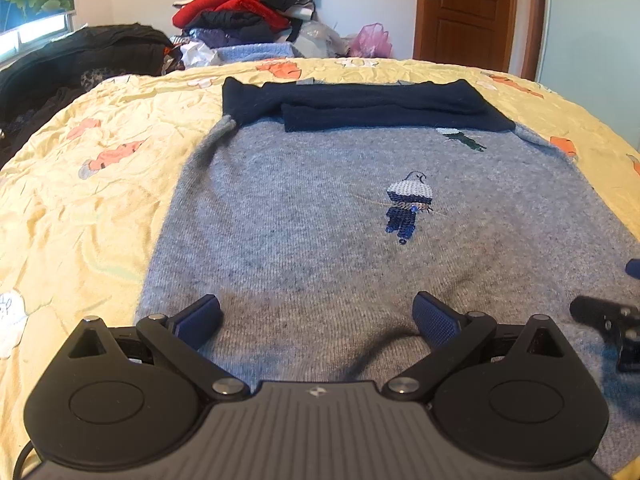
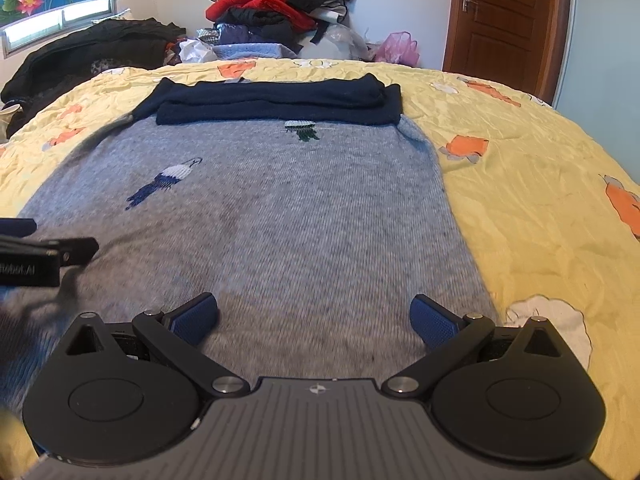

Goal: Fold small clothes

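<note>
Lying flat on the yellow bedspread (image 1: 100, 208), the grey sweater (image 1: 320, 240) has its navy sleeves (image 1: 360, 104) folded across the far end. Both the left gripper (image 1: 318, 316) and the right gripper (image 2: 314, 314) hover wide apart over its near hem, holding nothing.

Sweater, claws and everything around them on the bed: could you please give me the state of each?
Grey sweater: spread flat, navy sleeves folded across the top.
Left claw: open, empty, over the hem.
Right claw: open, empty, over the hem.
Yellow bedspread: wrinkled.
Clothes pile: unfolded heap.
Door: closed.
</note>
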The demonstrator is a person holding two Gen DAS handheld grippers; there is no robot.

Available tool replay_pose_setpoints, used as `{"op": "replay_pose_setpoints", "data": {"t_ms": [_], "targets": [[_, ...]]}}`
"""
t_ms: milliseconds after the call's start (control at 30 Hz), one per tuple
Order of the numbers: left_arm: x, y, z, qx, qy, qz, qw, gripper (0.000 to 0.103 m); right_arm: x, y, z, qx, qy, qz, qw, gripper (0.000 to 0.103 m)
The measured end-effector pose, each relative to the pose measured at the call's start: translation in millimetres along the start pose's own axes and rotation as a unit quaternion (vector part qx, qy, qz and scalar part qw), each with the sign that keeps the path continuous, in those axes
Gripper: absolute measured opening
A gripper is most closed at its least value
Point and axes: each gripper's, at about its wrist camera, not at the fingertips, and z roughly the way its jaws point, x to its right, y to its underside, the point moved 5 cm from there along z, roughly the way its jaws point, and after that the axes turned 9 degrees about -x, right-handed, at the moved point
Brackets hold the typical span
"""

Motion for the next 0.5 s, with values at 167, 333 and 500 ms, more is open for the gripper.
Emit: {"op": "replay_pose_setpoints", "data": {"t_ms": [167, 333, 500], "targets": [[5.7, 11.5, -10.2, -0.011, 0.004, 0.017, 0.9998, 0.103, 0.0, 4.0, -2.6, 0.008, -0.002, -0.004, 1.000, 0.103], [7.0, 23.8, -19.8, -0.015, 0.003, 0.006, 0.9999, 0.103, -0.8, 3.8, -2.6, 0.006, -0.001, -0.004, 1.000, 0.103], [6.9, 28.0, -25.5, -0.022, 0.005, 0.007, 0.9997, 0.103, -0.6, 4.9, -5.0, -0.001, -0.005, -0.010, 1.000, 0.103]]}}
